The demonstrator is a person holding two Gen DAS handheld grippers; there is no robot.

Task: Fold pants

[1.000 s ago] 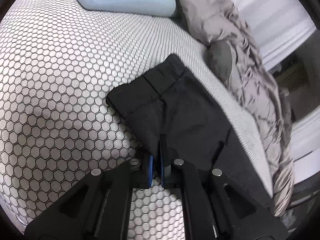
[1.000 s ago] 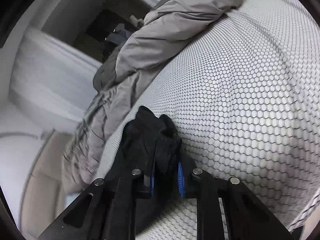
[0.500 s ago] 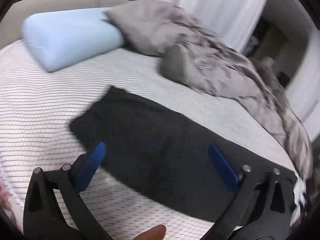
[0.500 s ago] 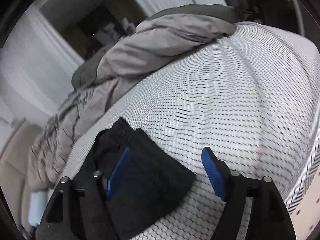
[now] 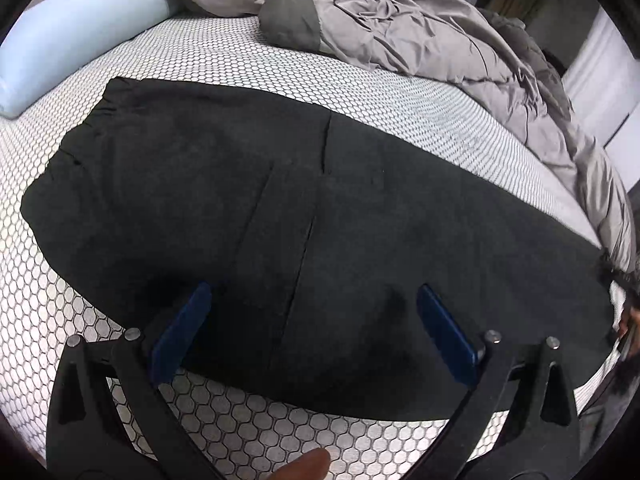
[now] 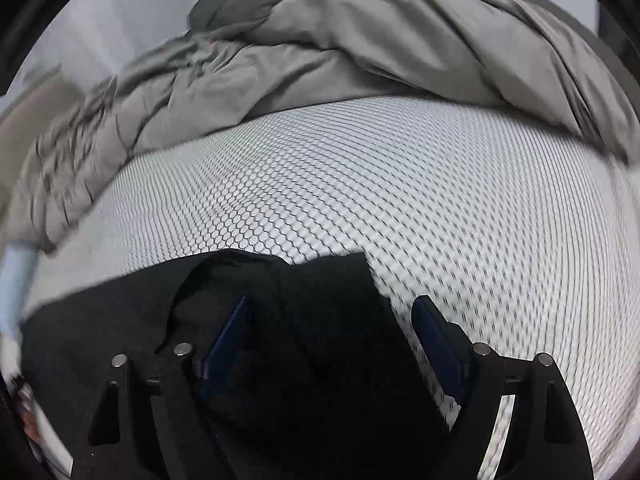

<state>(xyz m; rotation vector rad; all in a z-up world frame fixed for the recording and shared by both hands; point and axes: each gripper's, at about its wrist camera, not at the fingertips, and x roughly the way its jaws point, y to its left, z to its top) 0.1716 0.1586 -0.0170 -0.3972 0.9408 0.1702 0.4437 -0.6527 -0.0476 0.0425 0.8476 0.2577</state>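
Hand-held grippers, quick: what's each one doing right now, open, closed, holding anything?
Left hand-held gripper: open wide above the black pants, holding nothing.
Right hand-held gripper: open over the pants' end, jaws just closing a little, pads not gripping.

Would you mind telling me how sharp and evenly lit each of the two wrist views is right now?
Left wrist view: mostly sharp, strong fisheye bulge, black pants so dark that folds barely show, dark vignette at the corners. Right wrist view: motion blur smears the grey duvet and the hexagon-patterned sheet towards the edges; the pants read as a near-featureless black patch.
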